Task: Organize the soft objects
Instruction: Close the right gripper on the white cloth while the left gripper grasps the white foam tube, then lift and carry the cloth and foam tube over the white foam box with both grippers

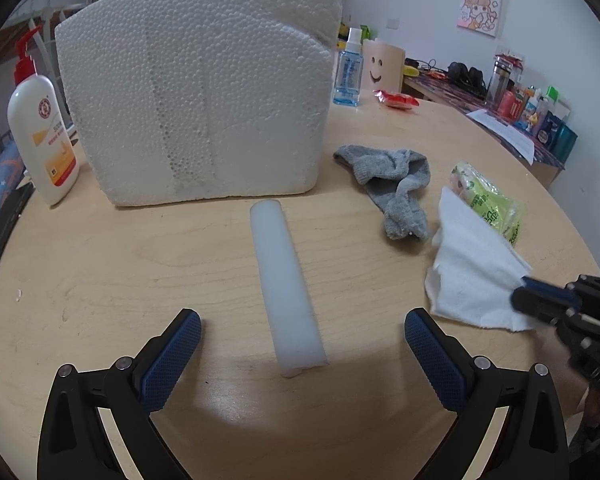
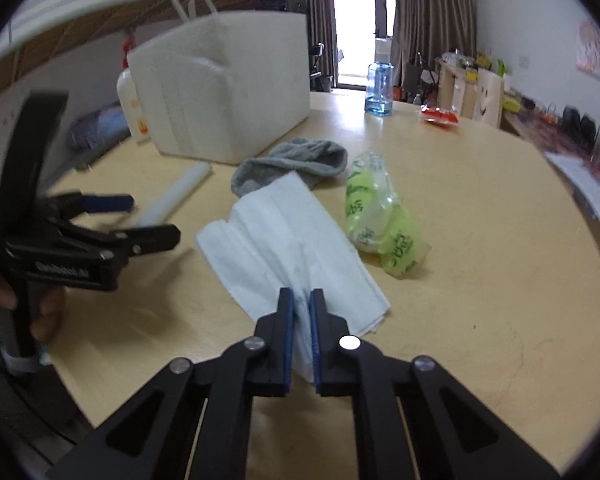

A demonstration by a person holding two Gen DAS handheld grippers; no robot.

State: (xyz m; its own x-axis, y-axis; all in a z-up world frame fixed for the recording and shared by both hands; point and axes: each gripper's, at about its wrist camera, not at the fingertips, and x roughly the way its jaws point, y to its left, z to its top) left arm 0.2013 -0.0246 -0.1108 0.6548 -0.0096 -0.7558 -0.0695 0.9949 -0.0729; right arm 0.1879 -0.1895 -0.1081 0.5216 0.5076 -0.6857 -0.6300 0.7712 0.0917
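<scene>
My left gripper (image 1: 302,334) is open and empty, its jaws on either side of the near end of a white foam stick (image 1: 286,280) lying on the round wooden table (image 1: 140,280). My right gripper (image 2: 301,304) is shut on the near edge of a white folded tissue (image 2: 288,240); it also shows in the left wrist view (image 1: 476,276). A grey sock (image 1: 396,188) and a green tissue pack (image 1: 488,200) lie beyond the tissue. A large white styrofoam box (image 1: 196,96) stands behind the stick.
A white lotion pump bottle (image 1: 42,132) stands left of the box. A blue spray bottle (image 1: 348,72), a red packet (image 1: 398,99) and a smiley paper bag (image 1: 382,65) are at the table's far side. A cluttered desk (image 1: 512,108) stands at the right.
</scene>
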